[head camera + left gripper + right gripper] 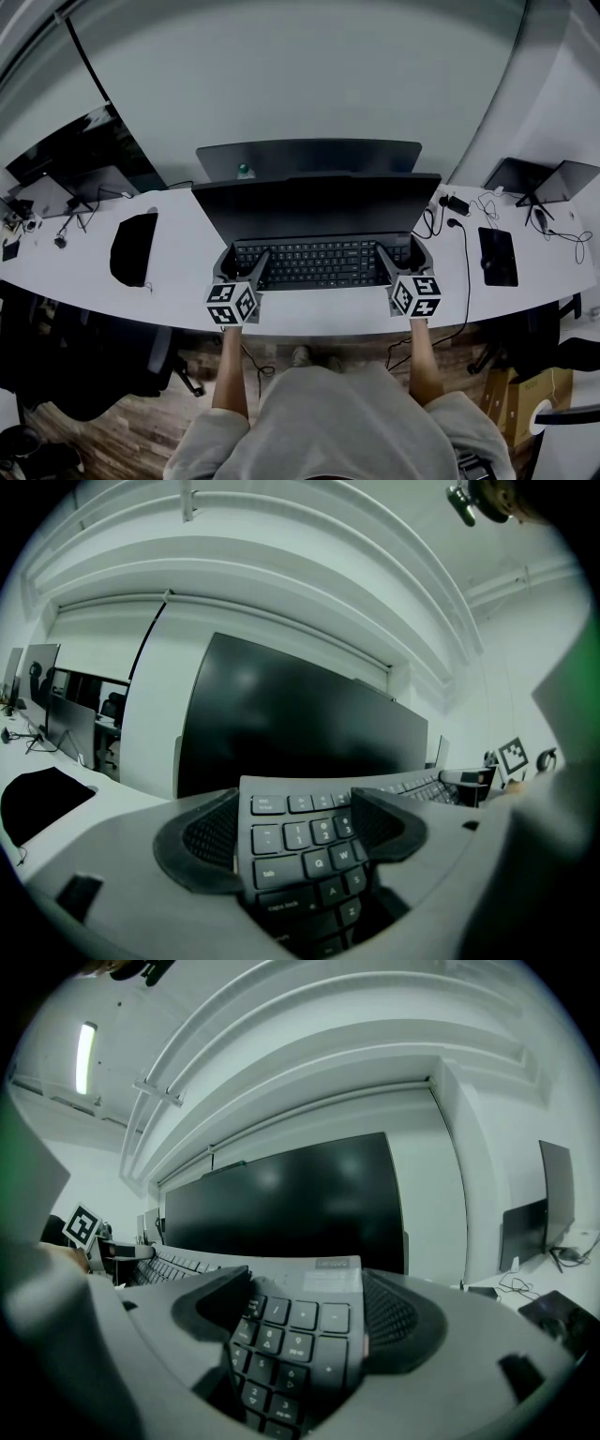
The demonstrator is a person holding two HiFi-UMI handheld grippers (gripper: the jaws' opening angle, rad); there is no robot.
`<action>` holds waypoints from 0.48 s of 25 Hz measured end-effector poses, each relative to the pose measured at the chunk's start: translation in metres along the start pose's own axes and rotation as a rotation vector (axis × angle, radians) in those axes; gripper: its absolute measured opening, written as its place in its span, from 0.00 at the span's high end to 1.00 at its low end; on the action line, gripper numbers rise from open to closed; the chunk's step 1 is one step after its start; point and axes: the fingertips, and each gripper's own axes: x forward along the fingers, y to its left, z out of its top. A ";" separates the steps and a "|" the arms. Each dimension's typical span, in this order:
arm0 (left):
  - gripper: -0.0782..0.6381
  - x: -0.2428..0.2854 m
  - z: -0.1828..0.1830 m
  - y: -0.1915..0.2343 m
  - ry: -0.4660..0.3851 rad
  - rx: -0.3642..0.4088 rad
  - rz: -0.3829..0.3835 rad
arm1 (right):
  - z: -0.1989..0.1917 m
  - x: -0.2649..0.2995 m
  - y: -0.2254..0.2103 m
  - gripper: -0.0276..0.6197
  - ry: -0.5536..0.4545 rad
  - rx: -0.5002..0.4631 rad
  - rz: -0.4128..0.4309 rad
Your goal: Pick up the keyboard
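A black keyboard [319, 262] lies across the white desk [309, 317], just in front of a wide dark monitor [314, 202]. My left gripper [242, 265] is shut on the keyboard's left end. In the left gripper view the keys near Q and A [302, 841] sit wedged between the two dark pads [202, 841]. My right gripper [403, 259] grips the right end. In the right gripper view the number pad [295, 1335] fills the gap between the pads [403, 1321]. The keyboard looks raised slightly off the desk.
A second monitor [309, 157] stands behind the first. A black pad [133, 248] lies on the desk at left, another dark pad [497, 255] at right, with cables [459, 214] and laptops [544, 178] beyond. An office chair [84, 366] stands at lower left.
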 end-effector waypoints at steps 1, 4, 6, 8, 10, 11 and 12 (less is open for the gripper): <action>0.41 0.000 0.000 0.001 0.001 0.000 0.001 | 0.000 0.000 0.001 0.39 0.000 0.000 0.000; 0.41 0.001 0.000 0.001 0.003 -0.001 0.001 | -0.001 0.002 0.000 0.39 0.003 0.000 0.001; 0.41 0.002 -0.001 0.000 0.005 -0.001 0.001 | -0.002 0.002 -0.001 0.39 0.005 0.000 0.002; 0.41 0.003 -0.003 0.000 0.008 -0.003 0.001 | -0.003 0.003 -0.002 0.39 0.008 0.002 0.002; 0.41 0.003 -0.005 0.000 0.012 -0.004 0.001 | -0.005 0.003 -0.002 0.39 0.011 0.004 0.001; 0.41 0.003 -0.006 0.000 0.014 -0.005 0.001 | -0.006 0.002 -0.002 0.39 0.012 0.005 0.001; 0.41 0.003 -0.007 0.001 0.016 -0.005 0.001 | -0.007 0.002 -0.002 0.39 0.014 0.005 0.001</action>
